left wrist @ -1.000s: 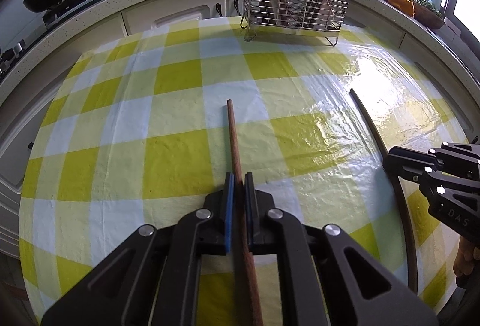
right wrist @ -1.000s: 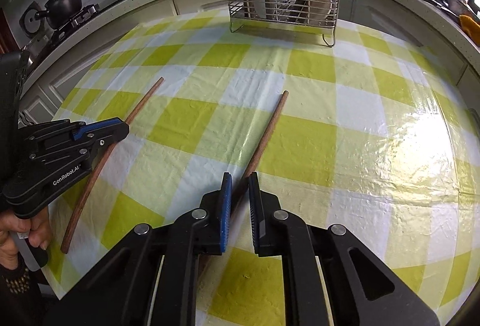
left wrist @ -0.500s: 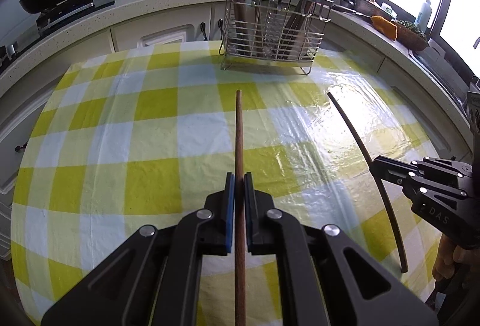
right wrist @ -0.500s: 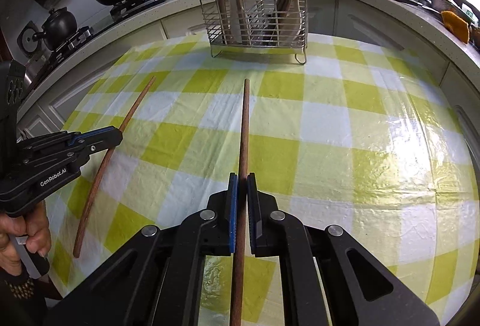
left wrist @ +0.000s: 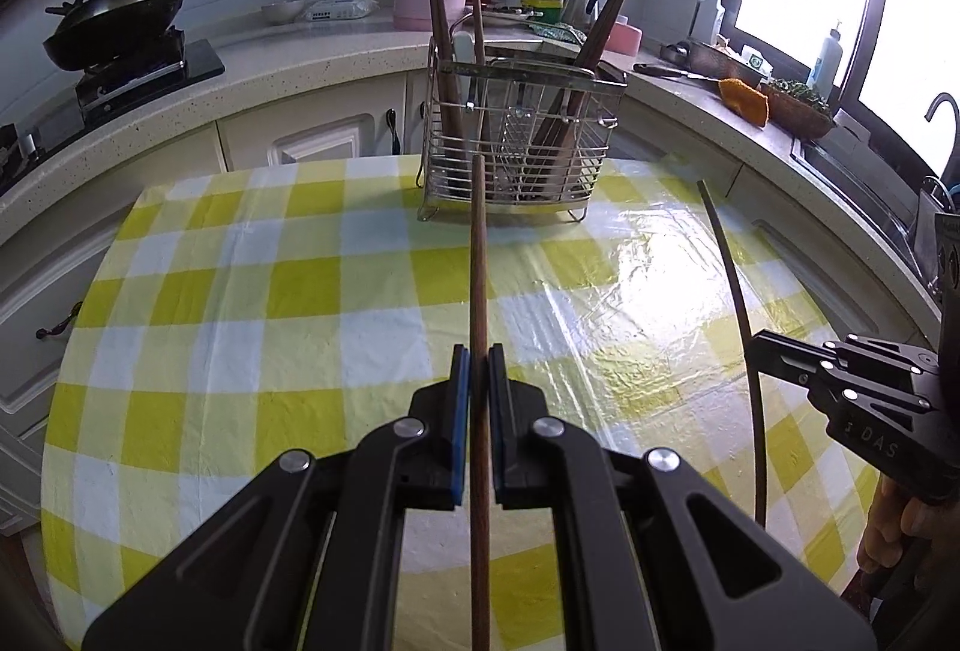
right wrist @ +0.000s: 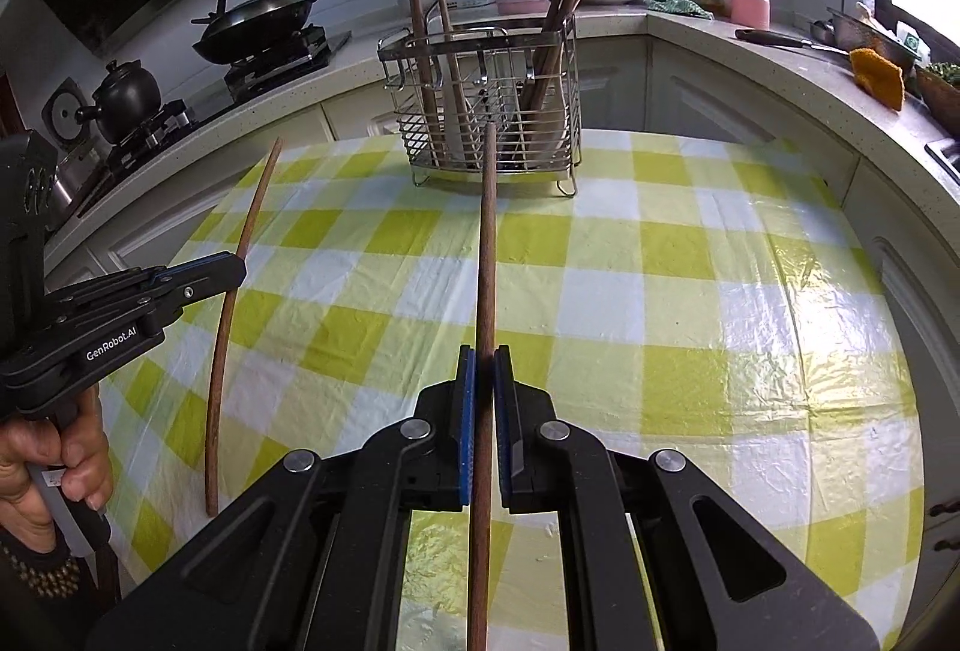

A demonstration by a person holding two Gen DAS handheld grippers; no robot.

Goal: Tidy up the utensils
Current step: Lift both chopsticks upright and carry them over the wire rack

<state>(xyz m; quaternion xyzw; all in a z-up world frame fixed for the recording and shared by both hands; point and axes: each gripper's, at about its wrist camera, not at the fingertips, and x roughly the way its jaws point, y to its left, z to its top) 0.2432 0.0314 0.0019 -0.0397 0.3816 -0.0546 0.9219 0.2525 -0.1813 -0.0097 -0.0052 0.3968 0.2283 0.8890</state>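
The yellow-and-white checked tablecloth [left wrist: 252, 291] carries the steel wire utensil rack [right wrist: 486, 111] at its far edge, directly ahead of both grippers. The left gripper [left wrist: 474, 381] is clamped on one long brown wooden chopstick [left wrist: 478, 255]; the right gripper [right wrist: 485, 381] is clamped on a second brown wooden chopstick [right wrist: 487, 231]. Each chopstick's long axis runs forward in line with the jaws, tip toward the rack. Neither hand appears nearer.

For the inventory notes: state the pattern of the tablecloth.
The tablecloth is a yellow and white check, clearest in the right wrist view.
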